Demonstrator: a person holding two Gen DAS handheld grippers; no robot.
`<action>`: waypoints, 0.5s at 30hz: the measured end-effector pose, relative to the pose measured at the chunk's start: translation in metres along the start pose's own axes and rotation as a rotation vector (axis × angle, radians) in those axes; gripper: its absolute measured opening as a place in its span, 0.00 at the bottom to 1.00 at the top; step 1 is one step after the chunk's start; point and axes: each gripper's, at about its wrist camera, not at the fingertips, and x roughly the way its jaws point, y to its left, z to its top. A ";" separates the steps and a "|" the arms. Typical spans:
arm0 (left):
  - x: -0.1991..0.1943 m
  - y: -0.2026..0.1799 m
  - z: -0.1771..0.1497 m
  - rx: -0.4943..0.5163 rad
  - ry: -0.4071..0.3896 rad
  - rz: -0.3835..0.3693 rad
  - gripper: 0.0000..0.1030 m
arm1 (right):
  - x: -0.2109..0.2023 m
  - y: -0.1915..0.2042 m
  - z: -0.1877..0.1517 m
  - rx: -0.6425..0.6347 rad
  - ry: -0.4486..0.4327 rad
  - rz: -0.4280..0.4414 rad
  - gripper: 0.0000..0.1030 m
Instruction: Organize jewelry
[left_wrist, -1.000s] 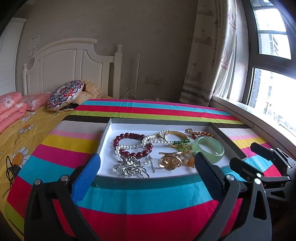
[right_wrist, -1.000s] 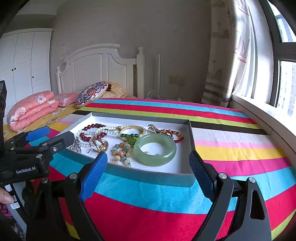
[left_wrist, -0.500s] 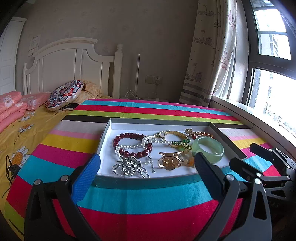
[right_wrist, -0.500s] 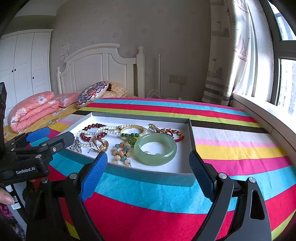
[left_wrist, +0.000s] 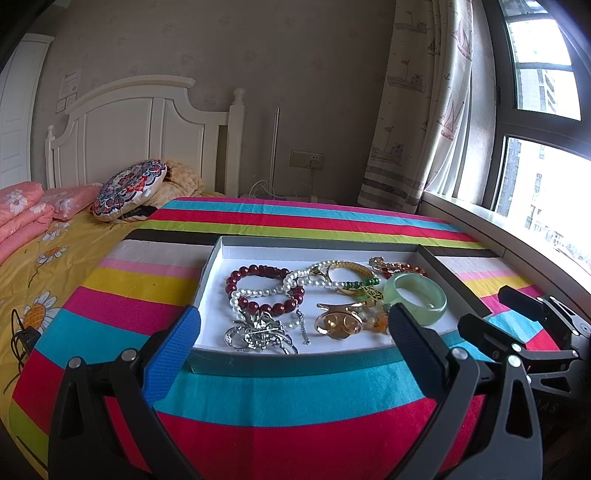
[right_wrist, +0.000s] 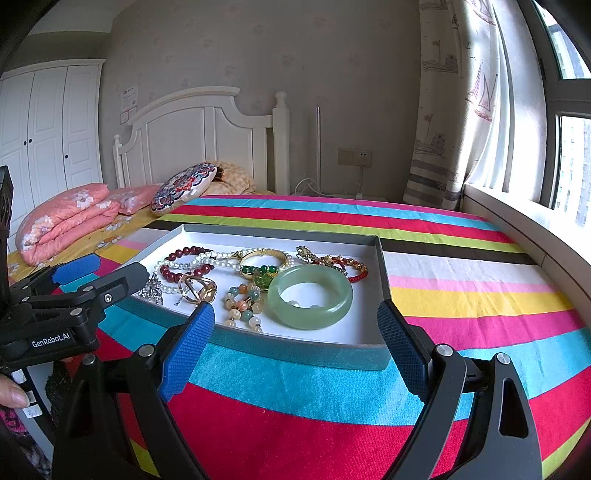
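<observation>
A shallow grey tray (left_wrist: 288, 360) (right_wrist: 295, 352) with a white floor lies on the striped cloth. In it are a jade bangle (left_wrist: 415, 297) (right_wrist: 310, 297), a dark red bead bracelet (left_wrist: 258, 273) (right_wrist: 184, 254), a pearl strand (left_wrist: 258, 291), a gold bangle (left_wrist: 351, 269) (right_wrist: 264, 254), a silver brooch (left_wrist: 258, 332), a gold ring piece (left_wrist: 338, 321) (right_wrist: 195, 288), pastel beads (right_wrist: 243, 301) and a red and gold bracelet (right_wrist: 343, 264). My left gripper (left_wrist: 291, 332) hovers open before the tray's near edge, holding nothing. My right gripper (right_wrist: 295, 319) is open and holds nothing too, in front of the bangle.
The striped cloth (left_wrist: 295, 391) covers a table beside a bed with a yellow sheet (left_wrist: 33, 266), a round patterned cushion (left_wrist: 127, 188) and folded pink quilts (right_wrist: 62, 221). A window sill (right_wrist: 524, 229) runs along the right. A person's thumb (right_wrist: 11, 393) shows at the lower left.
</observation>
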 end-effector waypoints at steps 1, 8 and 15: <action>0.000 0.000 0.000 0.000 -0.001 0.000 0.97 | 0.000 0.000 0.000 0.000 0.000 0.000 0.83; -0.002 -0.001 0.001 0.006 -0.007 0.002 0.98 | 0.000 -0.001 0.000 0.000 0.000 0.000 0.83; -0.002 -0.001 0.001 0.006 -0.008 0.002 0.98 | 0.000 0.000 0.000 -0.001 0.000 0.000 0.83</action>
